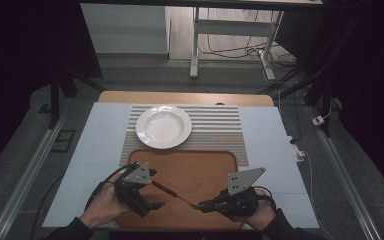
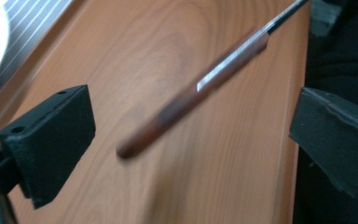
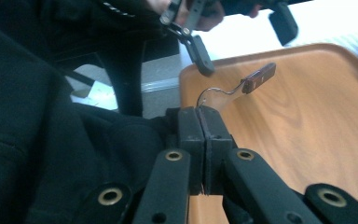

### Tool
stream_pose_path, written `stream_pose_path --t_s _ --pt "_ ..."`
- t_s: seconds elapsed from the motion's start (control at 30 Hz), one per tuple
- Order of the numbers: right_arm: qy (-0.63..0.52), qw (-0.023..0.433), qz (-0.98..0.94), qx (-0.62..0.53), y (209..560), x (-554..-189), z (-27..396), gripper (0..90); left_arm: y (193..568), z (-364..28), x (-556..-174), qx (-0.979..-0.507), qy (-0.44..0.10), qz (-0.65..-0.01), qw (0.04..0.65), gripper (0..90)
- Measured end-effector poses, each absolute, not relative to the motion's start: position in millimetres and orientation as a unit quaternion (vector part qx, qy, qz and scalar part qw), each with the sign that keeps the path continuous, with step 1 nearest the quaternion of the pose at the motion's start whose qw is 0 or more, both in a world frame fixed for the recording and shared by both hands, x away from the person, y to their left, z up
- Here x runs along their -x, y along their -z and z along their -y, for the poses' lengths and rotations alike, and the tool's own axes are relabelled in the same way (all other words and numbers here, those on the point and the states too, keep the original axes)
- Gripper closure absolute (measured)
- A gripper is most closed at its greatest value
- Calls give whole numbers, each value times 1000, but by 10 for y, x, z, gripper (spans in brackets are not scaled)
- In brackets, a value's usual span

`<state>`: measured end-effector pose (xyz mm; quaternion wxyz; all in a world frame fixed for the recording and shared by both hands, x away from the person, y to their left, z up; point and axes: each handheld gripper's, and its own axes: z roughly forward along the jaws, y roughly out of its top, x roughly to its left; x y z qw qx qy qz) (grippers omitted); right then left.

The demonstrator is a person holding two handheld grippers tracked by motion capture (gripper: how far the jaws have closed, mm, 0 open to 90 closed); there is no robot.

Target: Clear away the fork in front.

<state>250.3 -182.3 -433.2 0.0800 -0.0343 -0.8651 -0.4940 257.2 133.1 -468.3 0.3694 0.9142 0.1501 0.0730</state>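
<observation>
A piece of cutlery (image 1: 172,192) with a brown handle (image 2: 200,88) and a thin metal neck hangs low over the wooden tray (image 1: 190,167). My right gripper (image 1: 203,205) is shut on its metal end (image 3: 214,95), so I cannot tell what kind of head it has. The handle (image 3: 258,78) points away toward my left gripper (image 1: 155,192). In the left gripper view the left gripper (image 2: 186,135) is open, its jaws wide apart on either side of the handle's tip without touching it. The right gripper's pads (image 3: 204,126) are pressed together.
A white deep plate (image 1: 163,126) sits on a striped placemat (image 1: 215,127) beyond the tray, on a pale table top (image 1: 95,150). A person's dark sleeves show at the near edge. Cables and table legs lie on the floor behind.
</observation>
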Motion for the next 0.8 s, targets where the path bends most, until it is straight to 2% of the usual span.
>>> stream_pose_path --t_s 0.1,0.27,0.3,0.33,0.53,0.57,0.6,0.63,0.73,0.8 --pt "492 92 865 24 4333 -2483 1795 900 4698 -1271 -2569 -921 -62 -115 366 72" --pt "490 115 864 5 4340 -2456 1764 900 4725 -1213 -2546 -931 -53 -72 354 232" --pt "490 115 864 5 4340 -2456 1764 900 4727 -1204 -2539 -933 -54 -61 351 232" --pt "487 124 864 -4 4342 -2450 1752 900 4725 -1190 -2518 -935 -59 -44 347 308" --pt "472 137 871 -20 4366 -2432 1705 898 4730 -1167 -2423 -939 -68 15 337 523" --pt "472 137 871 -20 4366 -2432 1705 898 4736 -1160 -2401 -939 -67 24 337 523" --pt "467 145 872 -22 4380 -2436 1695 898 4741 -1155 -2385 -939 -65 34 336 606" --pt "467 145 872 -22 4380 -2436 1695 898 4747 -1149 -2375 -939 -65 42 335 606" --pt "465 152 872 -17 4398 -2459 1696 897 4753 -1146 -2359 -939 -59 57 333 732" --pt "465 159 871 -15 4402 -2468 1700 897 4744 -1143 -2356 -940 -55 72 328 740"
